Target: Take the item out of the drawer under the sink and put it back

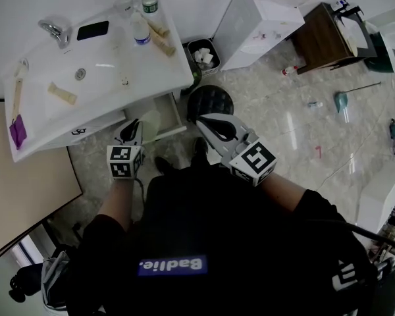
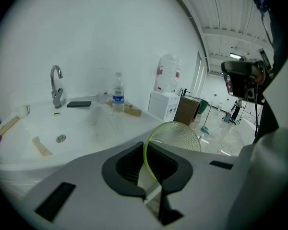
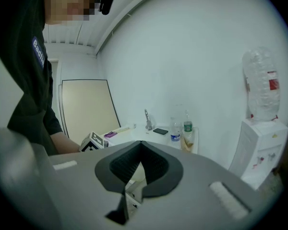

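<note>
You had the left tongs (image 2: 149, 166) closed on the rim of a translucent yellow-green bowl (image 2: 177, 135). The thin wall was pinched edge-on between the pads, and most of the dish stuck out past the tips. A rim grip like that suits a light, shallow piece. It left the bowl's body clear of the tongs, so it could pass the lip of the drawer (image 1: 173, 114) without the tool fouling the frame.

From the head view, the bowl hung just above the open drawer under the sink (image 1: 99, 71), close in front of you, and it rested on nothing. By my reading, the item was out of the drawer and carried in the air. I could not tell from this alone whether you were lifting it away or lowering it back in.

Your right tongs (image 3: 139, 169) were drawn together with nothing gripped between them. You held them off to the side of the drawer, probably so that they kept out of the bowl's path.

The water bottle (image 2: 118, 96) and the other things on the sink tabletop (image 2: 96, 128) stood well apart from the work. With such a narrow pinch on a smooth rim, the bowl could swivel if it knocked the drawer edge.
</note>
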{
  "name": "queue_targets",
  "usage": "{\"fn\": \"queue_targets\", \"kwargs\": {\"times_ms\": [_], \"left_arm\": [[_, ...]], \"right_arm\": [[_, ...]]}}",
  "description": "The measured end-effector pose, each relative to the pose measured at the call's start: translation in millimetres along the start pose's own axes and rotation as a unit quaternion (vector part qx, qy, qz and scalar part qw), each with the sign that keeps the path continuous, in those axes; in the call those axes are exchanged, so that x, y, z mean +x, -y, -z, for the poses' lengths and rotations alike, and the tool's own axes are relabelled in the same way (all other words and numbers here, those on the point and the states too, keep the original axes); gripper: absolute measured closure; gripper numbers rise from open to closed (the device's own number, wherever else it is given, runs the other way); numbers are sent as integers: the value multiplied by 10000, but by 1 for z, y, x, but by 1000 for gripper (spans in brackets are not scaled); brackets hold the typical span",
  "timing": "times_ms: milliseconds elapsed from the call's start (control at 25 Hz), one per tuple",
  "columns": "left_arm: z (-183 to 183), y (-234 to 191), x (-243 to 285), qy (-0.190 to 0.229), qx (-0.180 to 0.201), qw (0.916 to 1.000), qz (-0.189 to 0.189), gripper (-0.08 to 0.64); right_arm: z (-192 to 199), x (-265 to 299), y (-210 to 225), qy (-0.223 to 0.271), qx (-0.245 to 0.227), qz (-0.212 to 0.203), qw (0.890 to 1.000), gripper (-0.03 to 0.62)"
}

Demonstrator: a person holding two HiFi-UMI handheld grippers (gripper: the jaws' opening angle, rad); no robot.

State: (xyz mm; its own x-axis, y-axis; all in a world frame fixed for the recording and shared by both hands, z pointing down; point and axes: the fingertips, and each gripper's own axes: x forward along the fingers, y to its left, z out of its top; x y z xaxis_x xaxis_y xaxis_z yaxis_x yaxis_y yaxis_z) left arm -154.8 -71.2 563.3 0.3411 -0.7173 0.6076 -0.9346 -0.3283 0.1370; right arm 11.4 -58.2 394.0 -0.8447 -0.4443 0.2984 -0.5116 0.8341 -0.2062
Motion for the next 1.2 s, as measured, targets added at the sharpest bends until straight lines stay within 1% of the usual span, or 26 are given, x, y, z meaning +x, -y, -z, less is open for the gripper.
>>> {"fn": "queue_targets", "kwargs": {"times_ms": [80,200,360,520,720,840,960,1040,1120,1200], "left_arm": [[23,-9,18,-303,71,9995,-46,537],[54,-20,43,-697,2,9975,-113,537],[89,-34,71,-1056,-92,9943,-137,537],[122,-45,97,-1443,-239,9890,-206,537],[147,-52,129,-1666,-527,9844,-213,537],[162,-58,143,-1819,-591,9812,-247,537],[177,-64,156,-1979,-729,9770,-307,537],[184,-69,165,-2061,-831,9743,-357,537],[191,-73,172,-2155,-861,9719,-400,537],[198,-76,178,-2293,-815,9689,-458,537]], "right_arm": [[3,-3,7,-35,47,116,9999,597],[10,-8,14,-124,162,230,9995,597],[27,-9,18,-404,239,310,9984,597],[40,-10,27,-600,332,431,9967,597],[56,-14,41,-856,469,609,9934,597],[64,-15,46,-982,529,721,9911,597],[69,-16,49,-1005,556,739,9906,597],[75,-19,52,-1109,582,792,9890,597],[77,-21,57,-1160,614,859,9876,597],[74,-21,63,-1169,669,945,9864,597]]}}
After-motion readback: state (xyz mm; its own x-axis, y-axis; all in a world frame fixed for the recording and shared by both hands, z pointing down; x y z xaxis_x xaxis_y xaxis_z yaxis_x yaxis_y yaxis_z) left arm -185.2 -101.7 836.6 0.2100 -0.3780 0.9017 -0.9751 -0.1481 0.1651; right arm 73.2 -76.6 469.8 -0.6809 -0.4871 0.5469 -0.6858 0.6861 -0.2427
